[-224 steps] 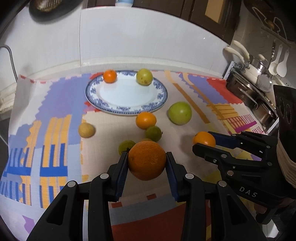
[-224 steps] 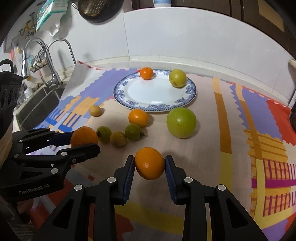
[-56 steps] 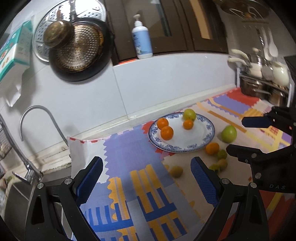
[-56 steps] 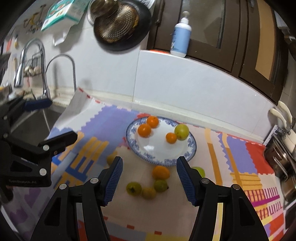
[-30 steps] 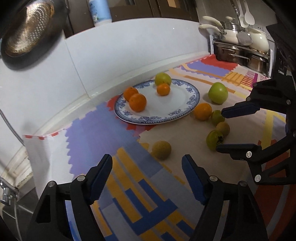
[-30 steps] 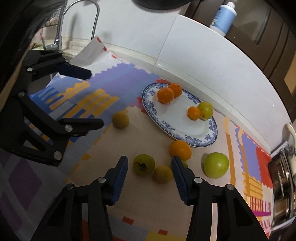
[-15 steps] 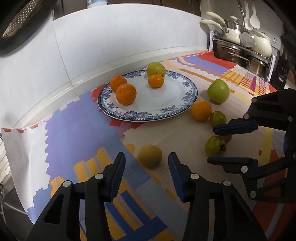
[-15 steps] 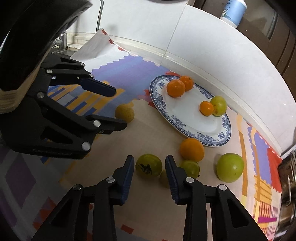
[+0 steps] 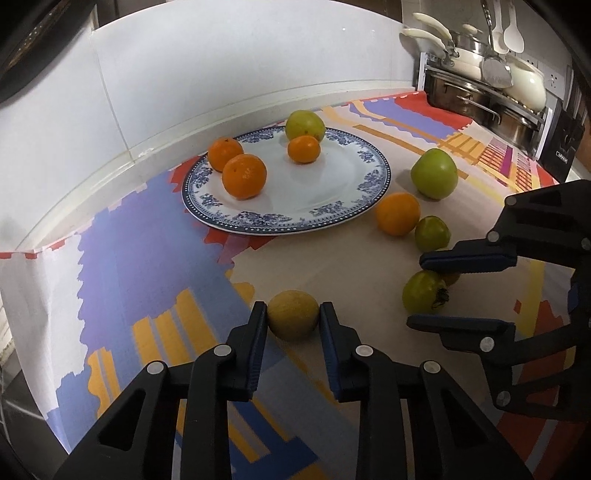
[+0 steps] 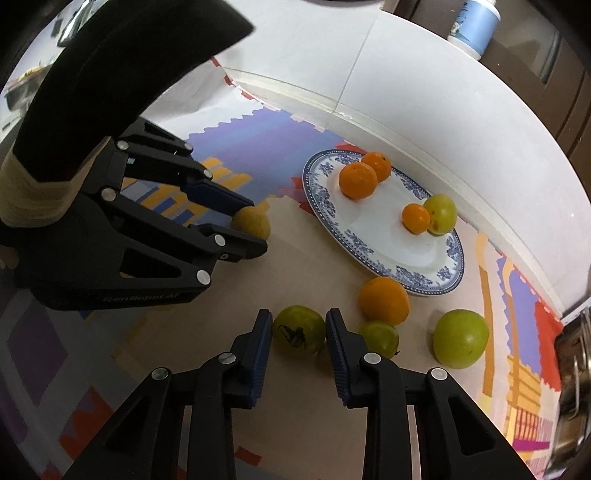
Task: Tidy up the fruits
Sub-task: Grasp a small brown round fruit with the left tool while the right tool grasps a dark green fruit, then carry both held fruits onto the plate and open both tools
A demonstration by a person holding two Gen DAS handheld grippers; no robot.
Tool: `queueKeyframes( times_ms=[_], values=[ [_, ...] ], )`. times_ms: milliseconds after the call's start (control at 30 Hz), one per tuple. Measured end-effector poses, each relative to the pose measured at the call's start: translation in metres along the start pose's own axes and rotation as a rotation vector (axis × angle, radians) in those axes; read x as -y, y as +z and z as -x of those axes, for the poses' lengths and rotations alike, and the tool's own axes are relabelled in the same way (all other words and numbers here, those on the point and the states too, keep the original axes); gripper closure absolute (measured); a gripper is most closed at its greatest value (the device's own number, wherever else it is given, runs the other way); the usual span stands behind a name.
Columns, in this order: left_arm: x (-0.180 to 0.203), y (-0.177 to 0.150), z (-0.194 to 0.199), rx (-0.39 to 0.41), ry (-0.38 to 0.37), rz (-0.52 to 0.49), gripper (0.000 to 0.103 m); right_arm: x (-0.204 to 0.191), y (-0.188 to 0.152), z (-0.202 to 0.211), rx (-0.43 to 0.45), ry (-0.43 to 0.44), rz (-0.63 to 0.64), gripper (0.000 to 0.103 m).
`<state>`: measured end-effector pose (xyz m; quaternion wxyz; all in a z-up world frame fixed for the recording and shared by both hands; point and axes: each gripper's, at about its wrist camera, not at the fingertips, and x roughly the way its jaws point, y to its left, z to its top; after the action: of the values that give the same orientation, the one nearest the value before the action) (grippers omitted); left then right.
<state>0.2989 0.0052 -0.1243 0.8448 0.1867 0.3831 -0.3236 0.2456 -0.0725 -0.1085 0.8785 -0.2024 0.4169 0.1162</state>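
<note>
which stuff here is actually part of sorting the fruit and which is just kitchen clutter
Part of the job:
- plate with four fruits on it
- tan fruit, gripped by the left gripper
- green fruit, gripped by the right gripper
- loose orange and big green fruit

Lying about:
- pots
- bottle

Four fruits (image 9: 243,176) lie on the plate (image 9: 343,214); others lie beside it.
</note>
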Motion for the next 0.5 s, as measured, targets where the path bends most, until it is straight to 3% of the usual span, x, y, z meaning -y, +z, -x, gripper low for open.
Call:
queueKeyframes(
  times_ms=[500],
  values=[
    [-0.002,-0.002,0.045,0.061,0.062,0.098,0.074,0.002,0.000,0.021,0.077,0.039,-0.097,0.072]
  ],
)
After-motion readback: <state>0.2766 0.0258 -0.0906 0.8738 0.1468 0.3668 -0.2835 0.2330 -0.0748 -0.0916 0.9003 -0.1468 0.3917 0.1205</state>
